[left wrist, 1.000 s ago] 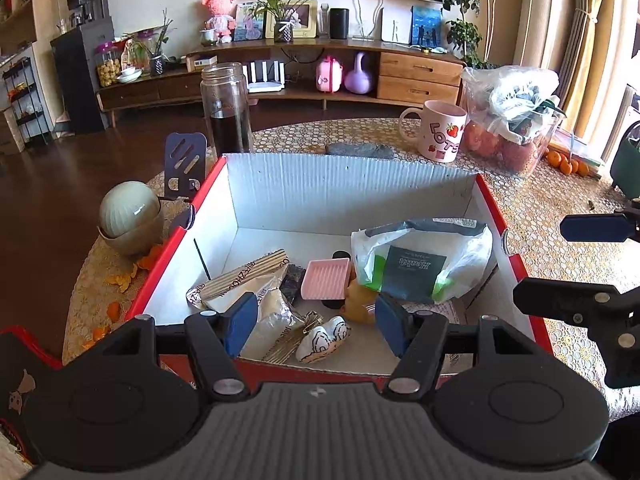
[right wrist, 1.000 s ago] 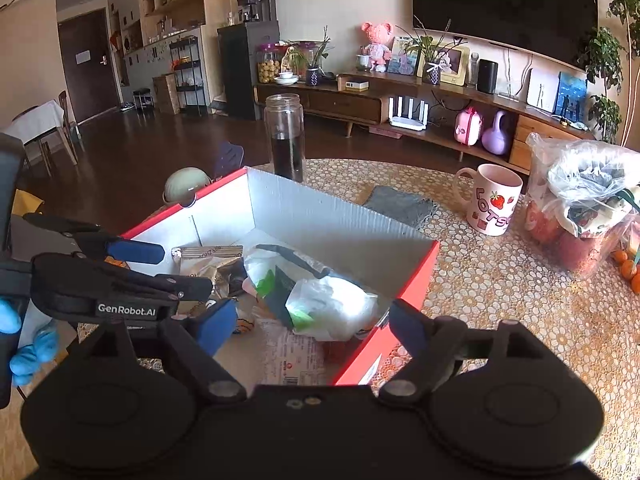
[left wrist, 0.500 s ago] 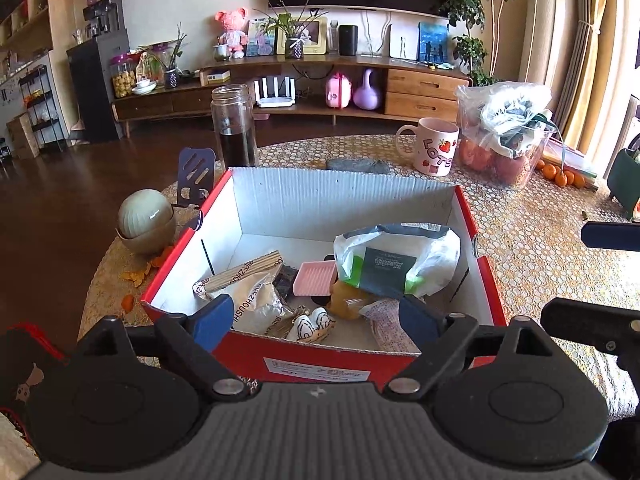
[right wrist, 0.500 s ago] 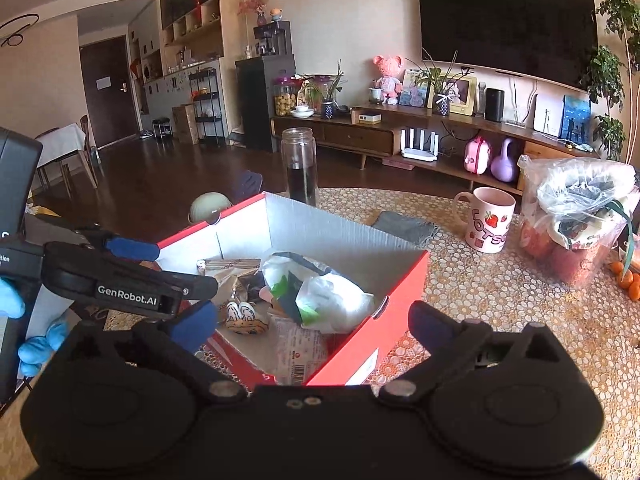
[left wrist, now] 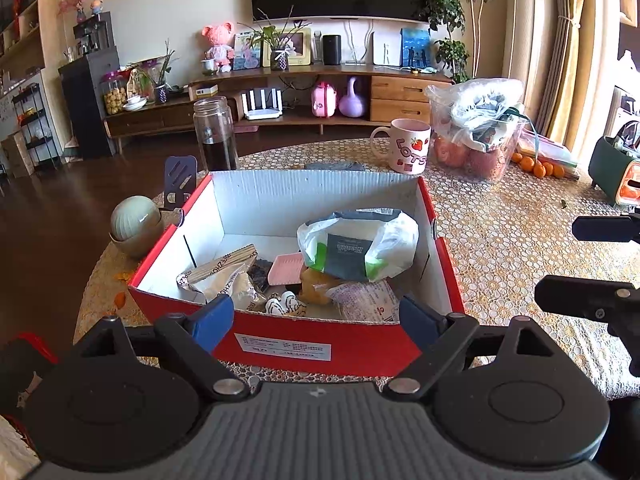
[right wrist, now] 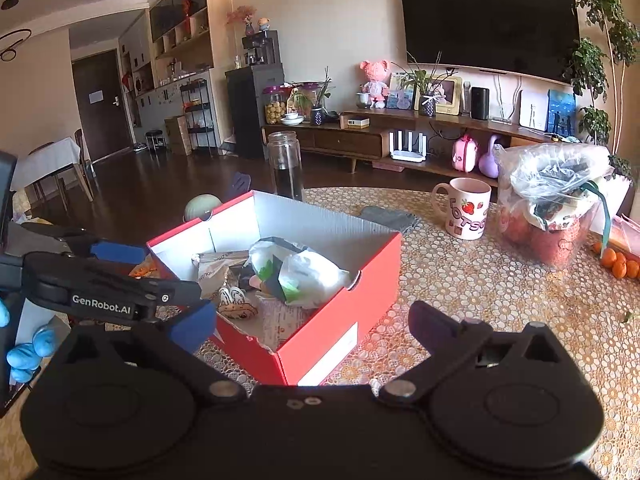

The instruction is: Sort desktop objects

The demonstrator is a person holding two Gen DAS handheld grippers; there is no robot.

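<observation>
A red cardboard box (left wrist: 348, 342) (right wrist: 340, 300) stands on the round table. In it lie a white plastic bag with a dark packet (left wrist: 356, 246) (right wrist: 304, 268), a pink flat piece (left wrist: 286, 268), a striped paper wrapper (left wrist: 224, 266), a small white patterned item (left wrist: 286, 304) (right wrist: 232, 298) and other packets. My left gripper (left wrist: 316, 320) is open and empty, held in front of the box's near wall. My right gripper (right wrist: 312, 322) is open and empty, at the box's near right corner.
A glass jar (left wrist: 214, 136) with dark liquid, a strawberry mug (left wrist: 410, 150), a bag of fruit (left wrist: 480, 128), oranges (left wrist: 536, 164) and a grey cloth (right wrist: 388, 216) stand behind the box. A round pale lidded bowl (left wrist: 134, 224) and orange scraps (left wrist: 120, 300) lie to its left.
Both grippers have pulled back and up from the box and opened wider. The left one was over the box's contents and is now in front of its near wall.
</observation>
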